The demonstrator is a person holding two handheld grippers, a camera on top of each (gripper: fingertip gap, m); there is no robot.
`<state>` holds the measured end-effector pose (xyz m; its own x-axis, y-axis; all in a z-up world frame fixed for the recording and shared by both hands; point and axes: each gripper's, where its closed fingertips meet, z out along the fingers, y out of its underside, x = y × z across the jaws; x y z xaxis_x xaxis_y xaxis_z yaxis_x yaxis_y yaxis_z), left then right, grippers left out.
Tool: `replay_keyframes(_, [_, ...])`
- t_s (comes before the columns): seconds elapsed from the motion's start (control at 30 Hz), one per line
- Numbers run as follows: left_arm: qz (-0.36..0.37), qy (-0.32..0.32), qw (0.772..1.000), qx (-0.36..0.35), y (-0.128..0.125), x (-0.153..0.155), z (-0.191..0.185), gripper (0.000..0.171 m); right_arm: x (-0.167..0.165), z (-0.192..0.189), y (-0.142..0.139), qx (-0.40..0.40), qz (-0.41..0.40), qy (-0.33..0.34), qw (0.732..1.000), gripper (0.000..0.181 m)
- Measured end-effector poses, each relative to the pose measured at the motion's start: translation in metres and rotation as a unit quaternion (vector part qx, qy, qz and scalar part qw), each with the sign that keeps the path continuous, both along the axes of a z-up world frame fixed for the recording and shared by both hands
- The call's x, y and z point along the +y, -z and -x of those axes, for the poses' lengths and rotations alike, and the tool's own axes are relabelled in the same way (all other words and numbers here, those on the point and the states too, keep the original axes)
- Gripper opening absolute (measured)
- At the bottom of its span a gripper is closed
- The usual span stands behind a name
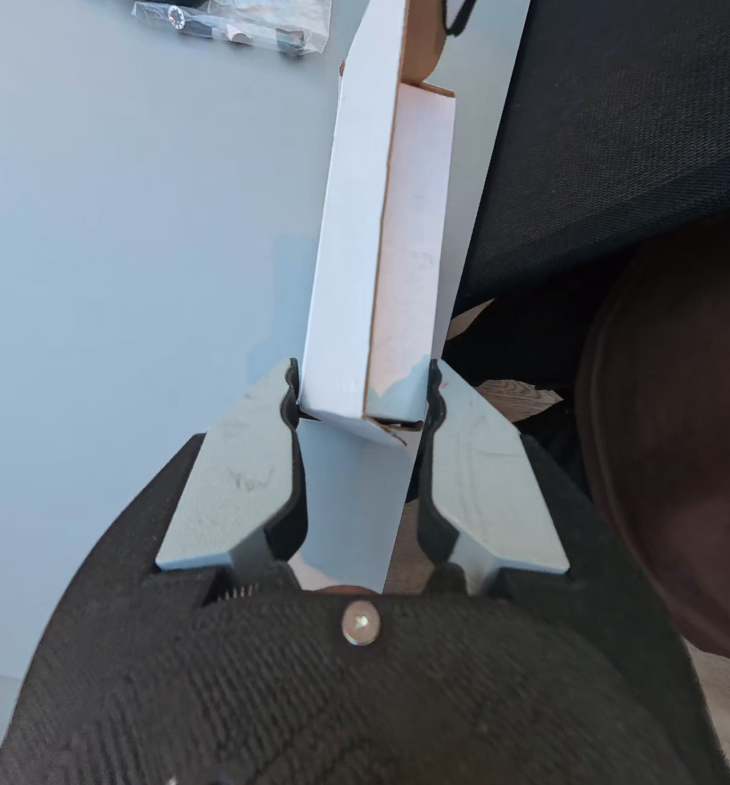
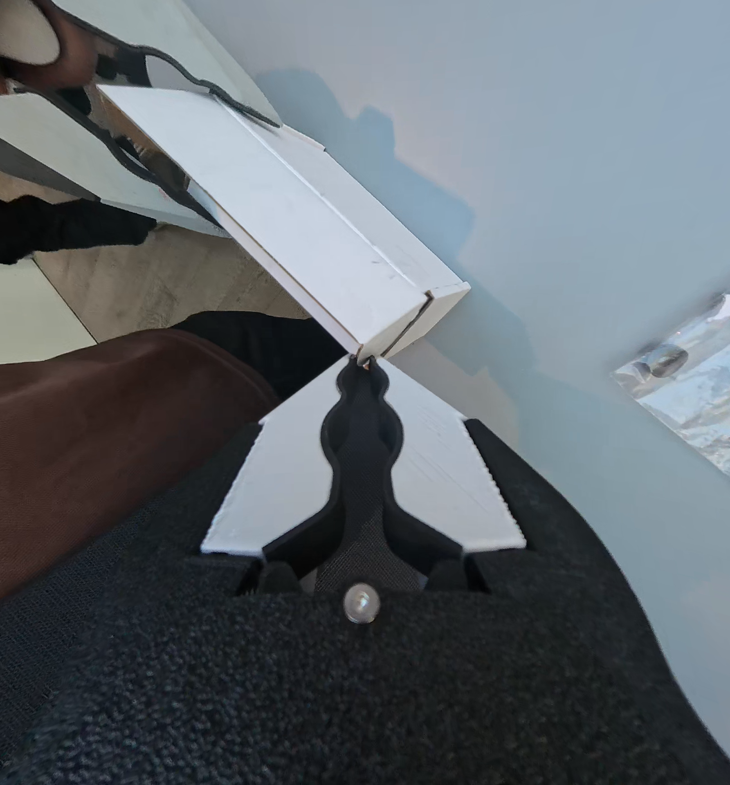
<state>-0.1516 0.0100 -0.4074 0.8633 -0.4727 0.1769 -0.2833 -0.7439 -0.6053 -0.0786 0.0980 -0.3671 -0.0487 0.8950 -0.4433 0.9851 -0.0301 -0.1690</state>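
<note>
A flat white cardboard box [image 1: 354, 233] is held on edge above the pale table [image 1: 99, 255]. My left gripper [image 1: 364, 393] is shut on the box's near end, one pad on each broad face. In the right wrist view the same box [image 2: 295, 221] slants up to the left. My right gripper [image 2: 364, 364] is shut on the thin cardboard edge at the box's near corner. The left gripper [image 2: 142, 144] shows blurred at the box's far end, with a hand [image 2: 74, 63] behind it.
A clear plastic bag with small dark parts [image 1: 235, 25] lies on the table, also in the right wrist view [image 2: 694, 403]. A black mesh chair [image 1: 630, 148] and a person's brown-clad leg [image 2: 78, 424] are beside the table edge. Wooden floor [image 2: 142, 276] lies below. The left gripper's tips are roughly 12 cm from the right gripper's.
</note>
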Motion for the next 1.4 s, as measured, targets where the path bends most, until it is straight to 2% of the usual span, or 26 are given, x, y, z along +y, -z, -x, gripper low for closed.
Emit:
replay_keyframes(0.17, [0.02, -0.025, 0.999, 0.012, -0.005, -0.009, 0.004, 0.058, -0.005, 0.003, 0.0, 0.009, 0.016, 0.003, 1.0, 0.003])
replay_keyframes(0.3, [0.018, -0.1, 0.993, -0.06, -0.044, -0.027, -0.002, 0.055, -0.015, 0.008, -0.004, 0.02, 0.04, -0.001, 0.999, 0.0])
replay_keyframes(0.4, [0.09, -0.139, 0.982, -0.093, -0.043, -0.041, -0.012, 0.055, -0.017, 0.012, -0.003, 0.024, 0.04, -0.002, 0.999, 0.0])
replay_keyframes(0.43, [0.095, -0.157, 0.978, -0.096, -0.045, -0.041, -0.012, 0.069, -0.015, 0.012, -0.002, 0.028, 0.025, -0.007, 0.999, 0.0])
replay_keyframes(0.5, [0.042, -0.178, 0.978, -0.097, -0.056, -0.034, -0.004, 0.054, -0.014, 0.011, -0.002, 0.035, 0.019, -0.01, 0.999, 0.001])
replay_keyframes(0.53, [0.015, -0.192, 0.977, -0.093, -0.059, -0.03, 0.003, 0.054, -0.013, 0.011, -0.001, 0.038, 0.019, -0.007, 0.999, 0.002])
replay_keyframes(0.6, [0.02, -0.207, 0.973, -0.101, -0.053, -0.027, 0.012, 0.05, -0.009, 0.012, -0.001, 0.047, 0.017, 0.003, 0.999, 0.001])
replay_keyframes(0.67, [0.067, -0.218, 0.969, -0.094, -0.045, -0.034, 0.017, 0.065, -0.004, 0.014, -0.001, 0.053, 0.014, 0.022, 0.998, 0.001])
replay_keyframes(0.7, [0.073, -0.225, 0.967, -0.094, -0.048, -0.038, 0.018, 0.068, -0.001, 0.013, -0.001, 0.053, 0.013, 0.031, 0.998, 0.001])
replay_keyframes(0.8, [0.06, -0.257, 0.957, -0.119, -0.064, -0.048, 0.013, 0.061, 0.001, 0.012, -0.001, 0.055, 0.019, 0.049, 0.997, 0.0])
replay_keyframes(0.9, [0.085, -0.27, 0.95, -0.129, -0.057, -0.047, 0.007, 0.06, -0.001, 0.012, -0.001, 0.063, 0.014, 0.047, 0.997, 0.0])
replay_keyframes(1.0, [0.122, -0.291, 0.942, -0.115, -0.047, -0.041, 0.02, 0.06, -0.006, 0.012, -0.001, 0.067, 0.015, 0.043, 0.997, 0.0])
replay_keyframes(1.1, [0.123, -0.296, 0.94, -0.113, -0.05, -0.033, 0.031, 0.05, -0.009, 0.013, -0.001, 0.07, 0.011, 0.04, 0.997, 0.001])
replay_keyframes(1.2, [0.151, -0.278, 0.944, -0.094, -0.042, -0.032, 0.029, 0.035, -0.01, 0.014, -0.001, 0.073, 0.011, 0.039, 0.997, 0.001])
replay_keyframes(1.27, [0.161, -0.274, 0.944, -0.083, -0.038, -0.029, 0.03, 0.018, -0.01, 0.014, -0.001, 0.075, 0.007, 0.034, 0.997, 0.001])
replay_keyframes(1.4, [0.173, -0.297, 0.935, -0.087, -0.038, -0.026, 0.036, 0.012, -0.011, 0.015, -0.002, 0.076, 0.009, 0.028, 0.997, 0.001])
